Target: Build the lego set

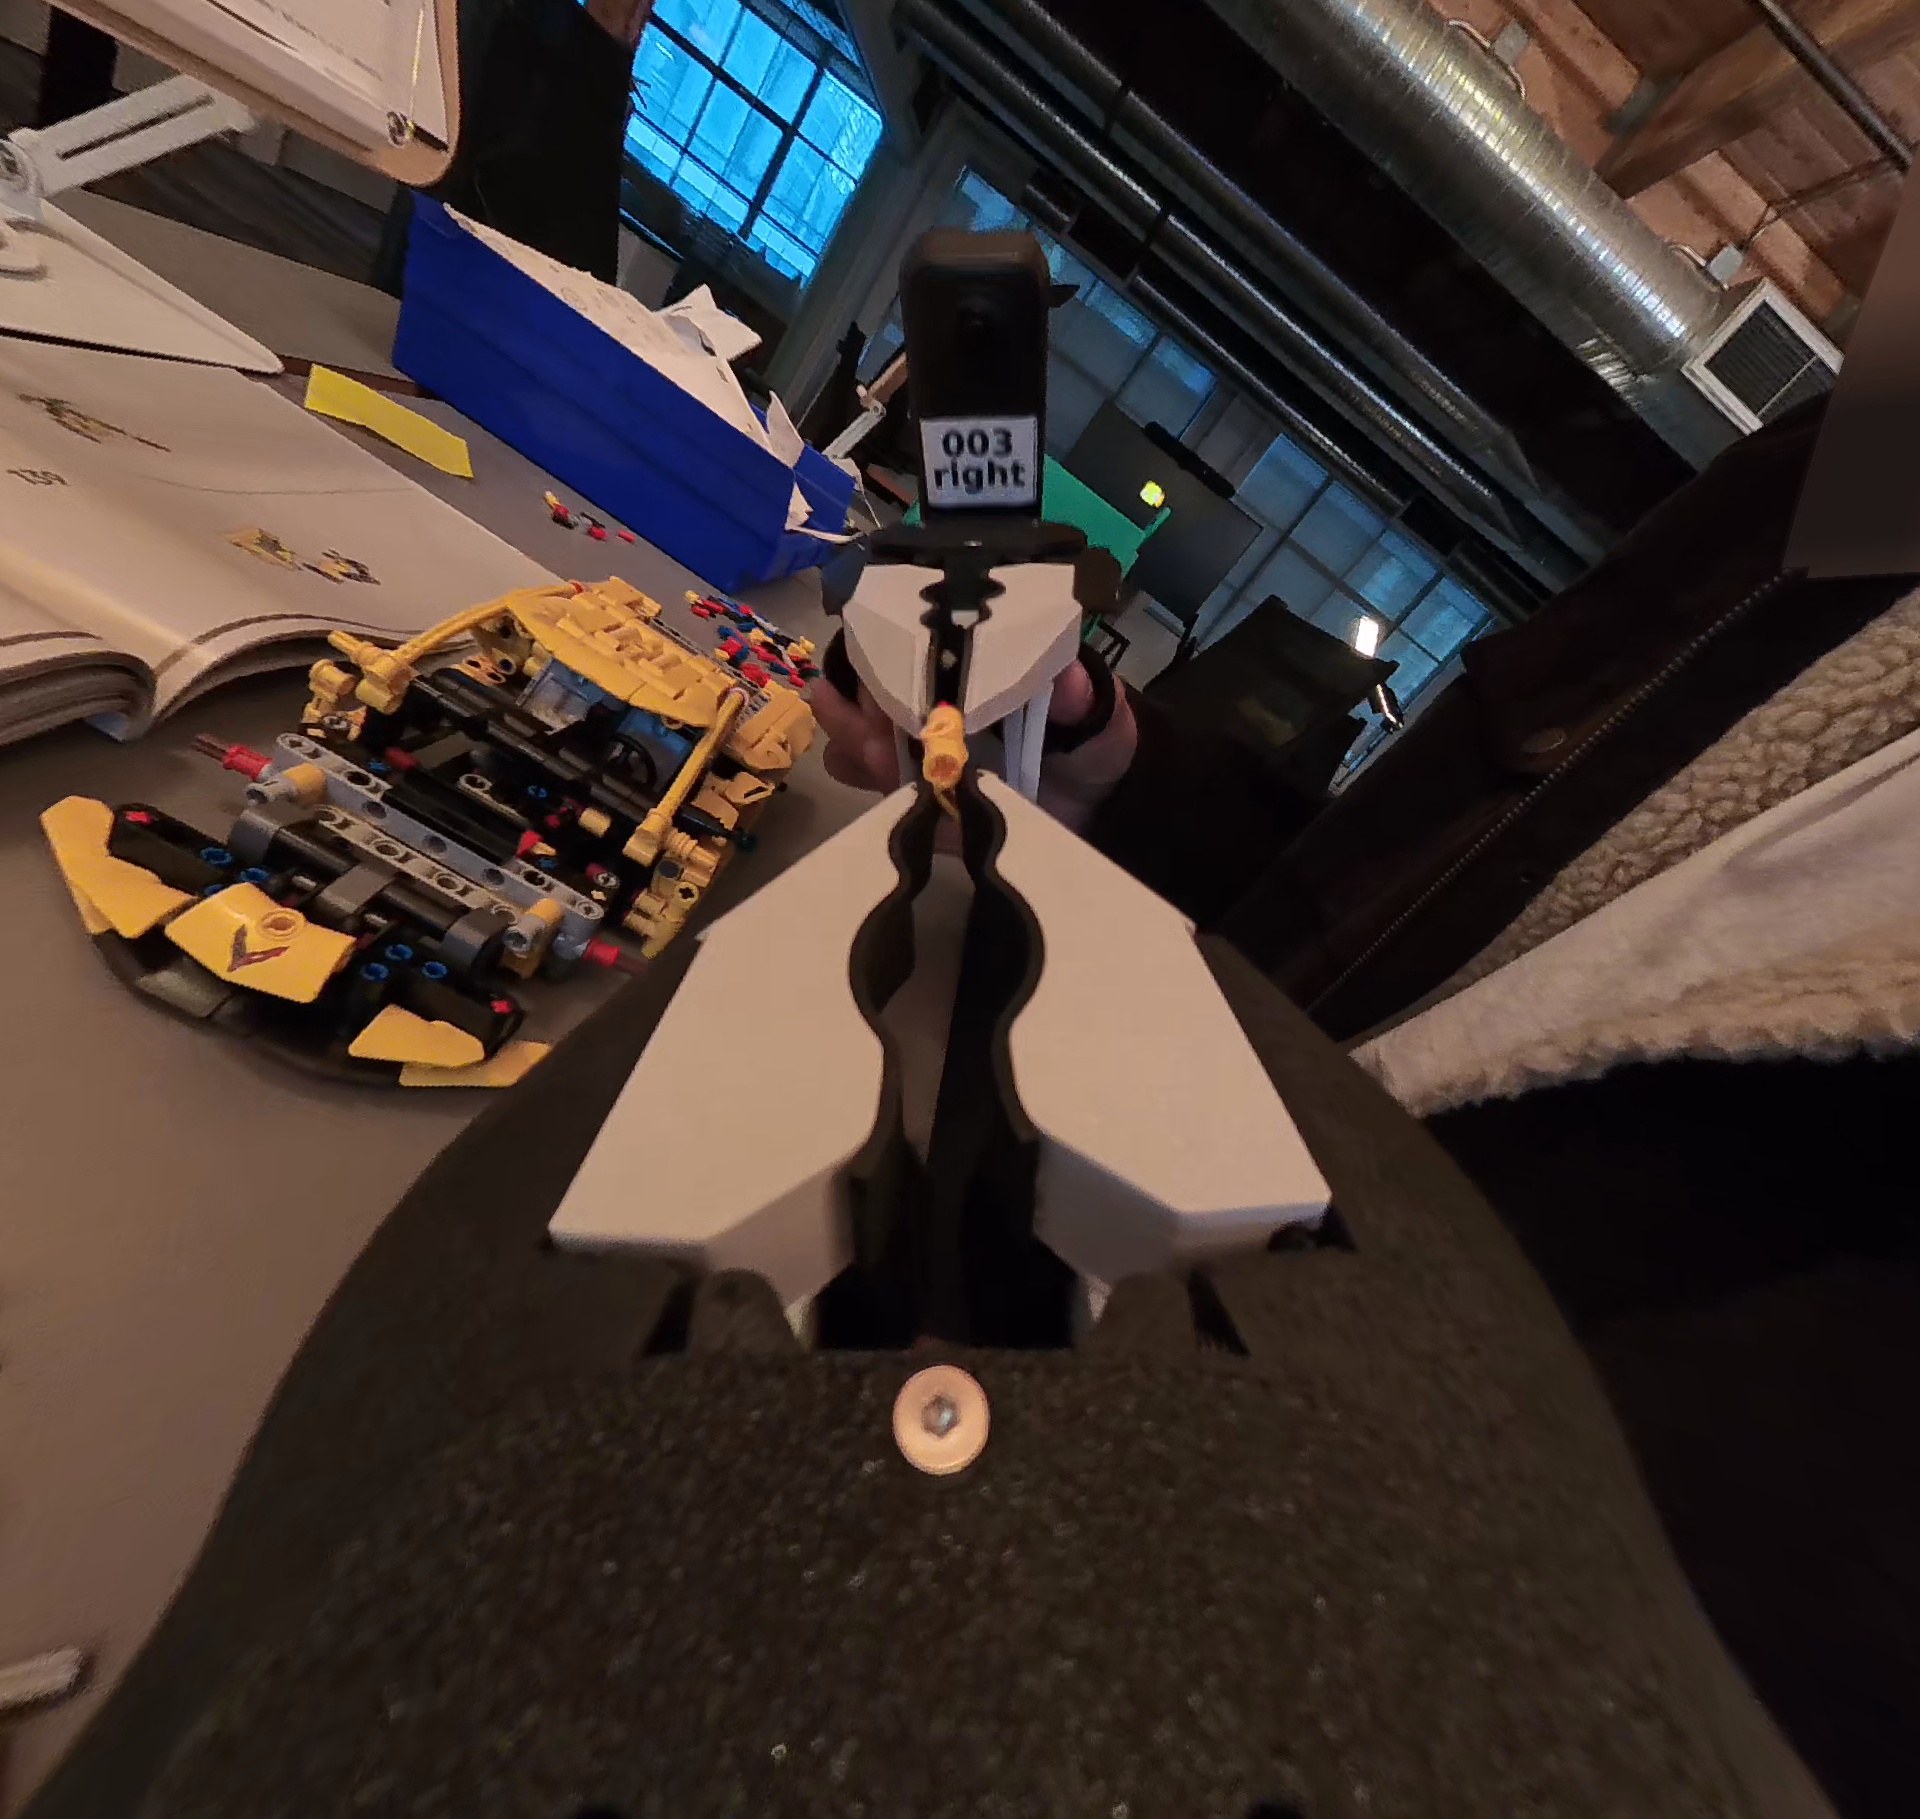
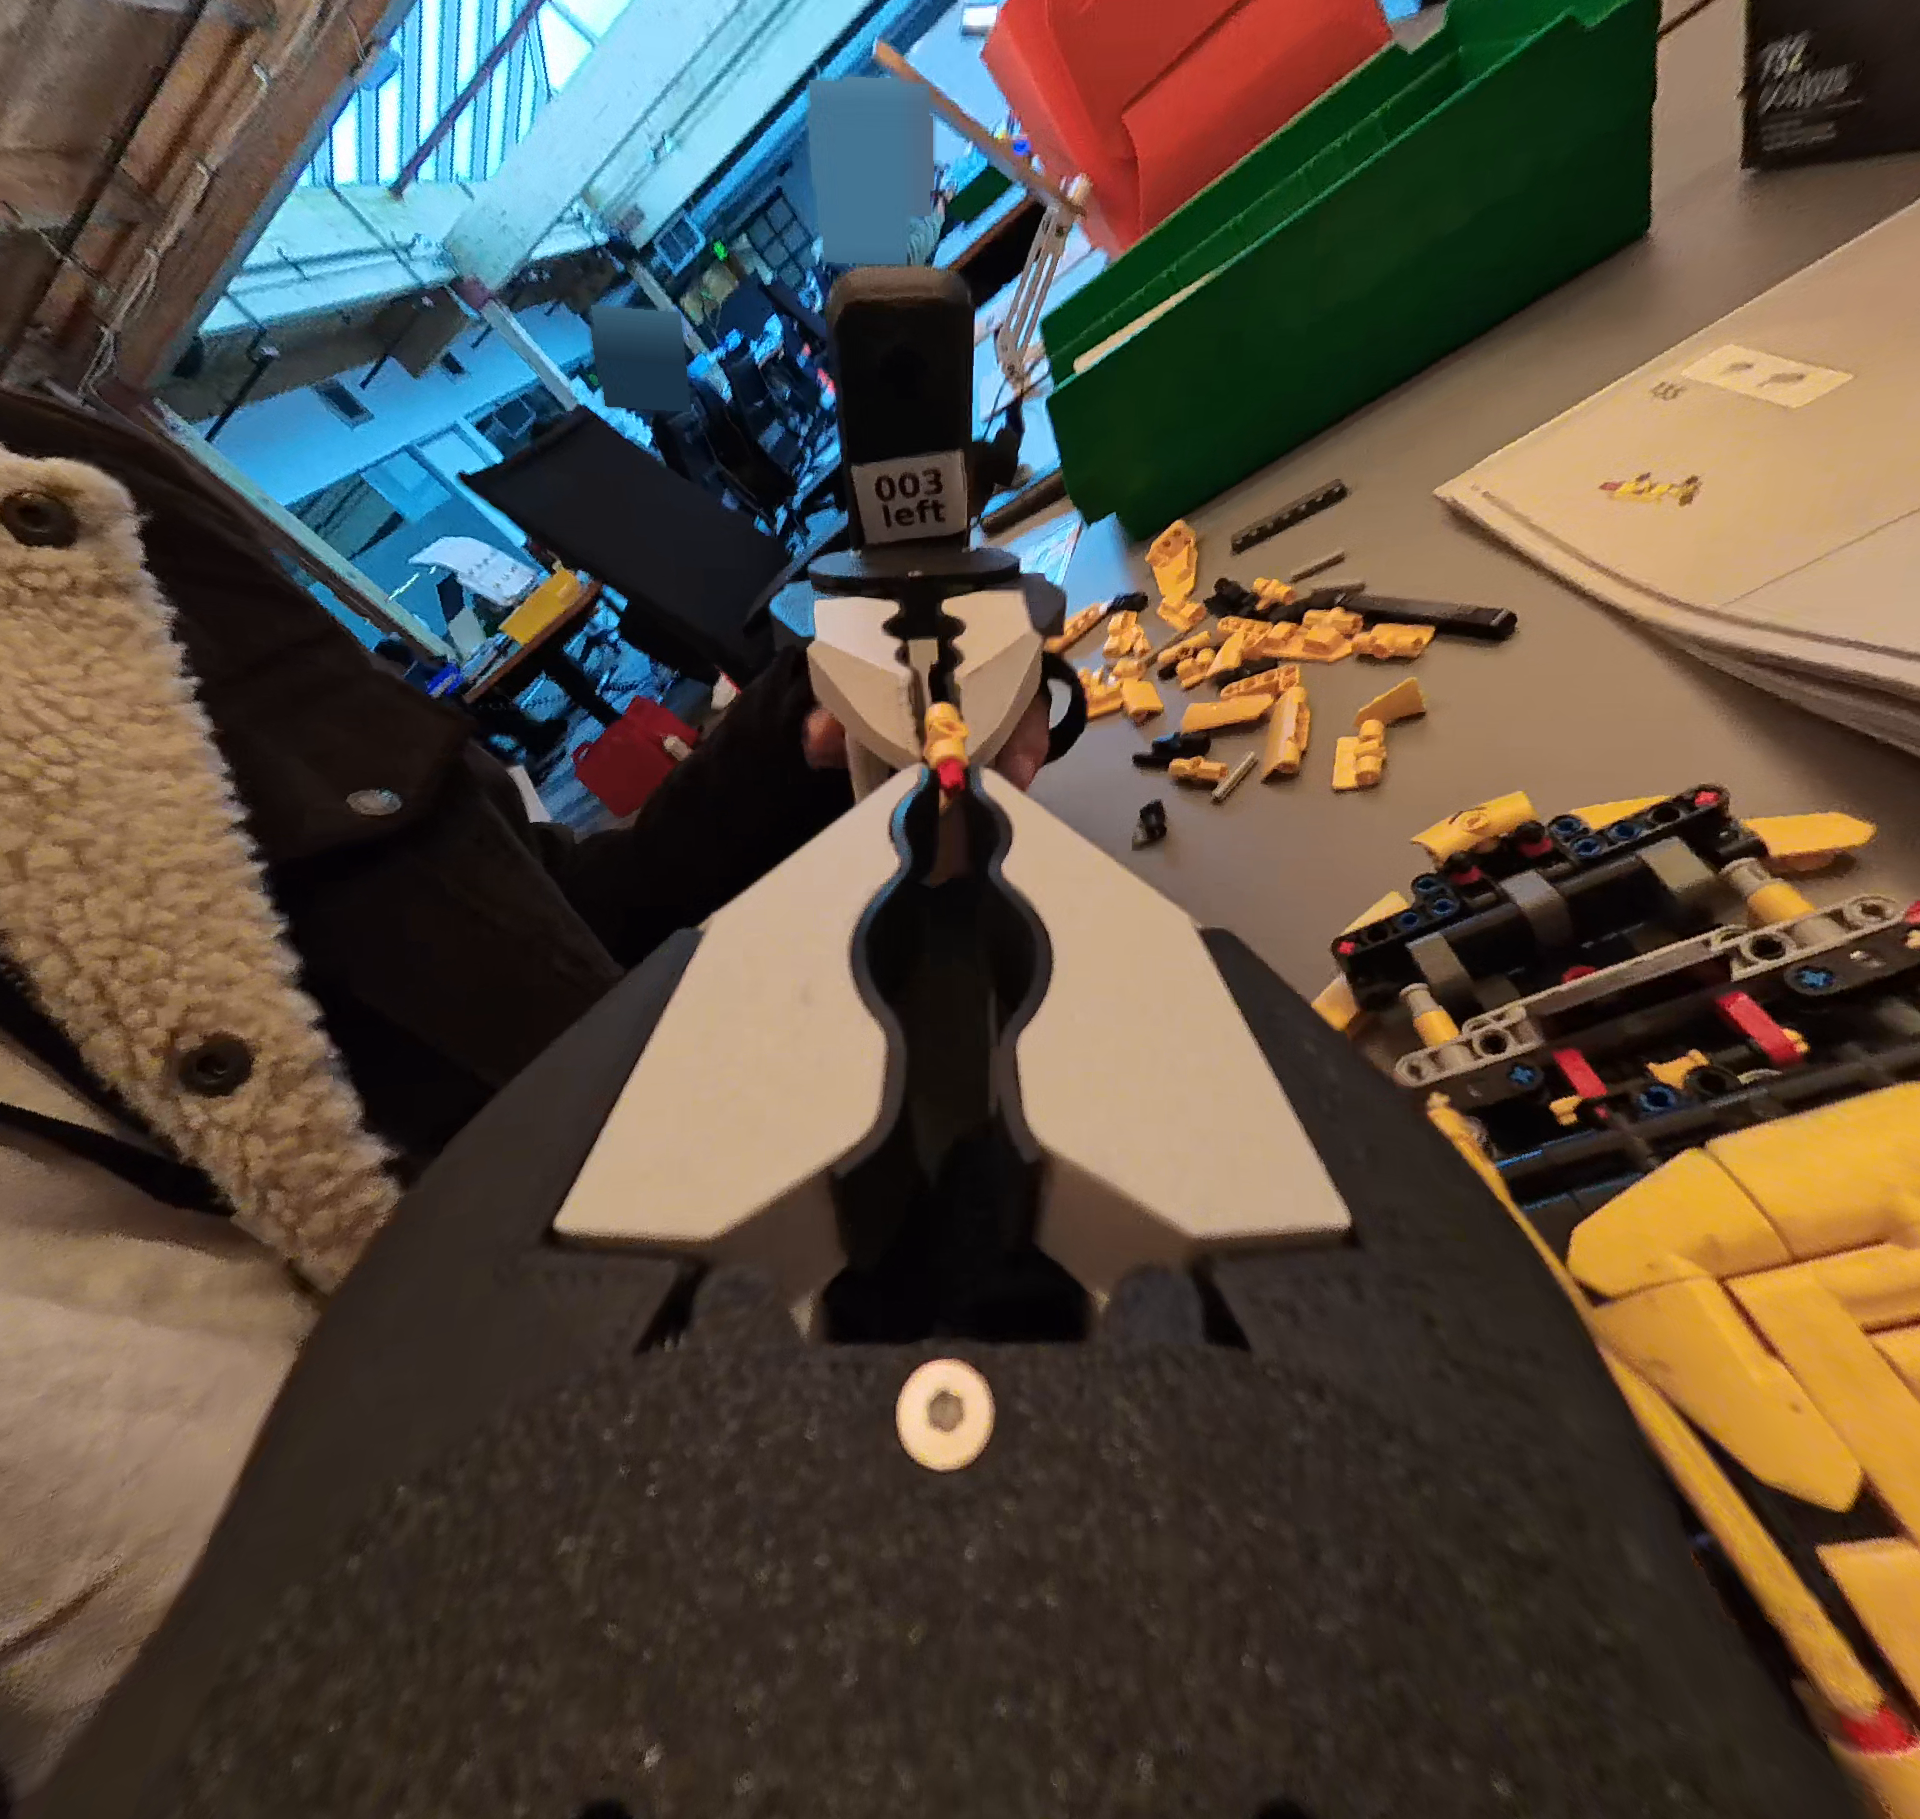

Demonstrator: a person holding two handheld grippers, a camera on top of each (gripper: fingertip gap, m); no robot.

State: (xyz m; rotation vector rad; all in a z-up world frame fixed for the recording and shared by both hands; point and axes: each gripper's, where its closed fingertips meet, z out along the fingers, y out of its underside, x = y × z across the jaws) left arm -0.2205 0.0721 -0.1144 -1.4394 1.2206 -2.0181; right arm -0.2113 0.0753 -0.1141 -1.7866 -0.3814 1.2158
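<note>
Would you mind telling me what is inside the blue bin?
Crumpled white papers stick up above the blue bin rim. Its wall hides anything lying deeper.

The two tools meet tip to tip above the desk point(image 1: 187, 1250), the left tool point(image 1: 940, 798) facing the right tool point(image 2: 948, 787), with a small connector piece point(image 1: 943, 743) held between their tips. In the left wrist view, the half-built car point(image 1: 436, 824) sits on the desk to the left of the tools, an open booklet point(image 1: 197, 543) behind it, a bin point(image 1: 592, 398) farther back, and scattered small pins point(image 1: 753, 631) between car and bin. In the right wrist view, the car lies to the right, a pile of loose parts point(image 2: 1247, 668) behind it, a second bin point(image 2: 1351, 252) beyond the pile, and a person's coat point(image 2: 156, 834) at the left
</note>
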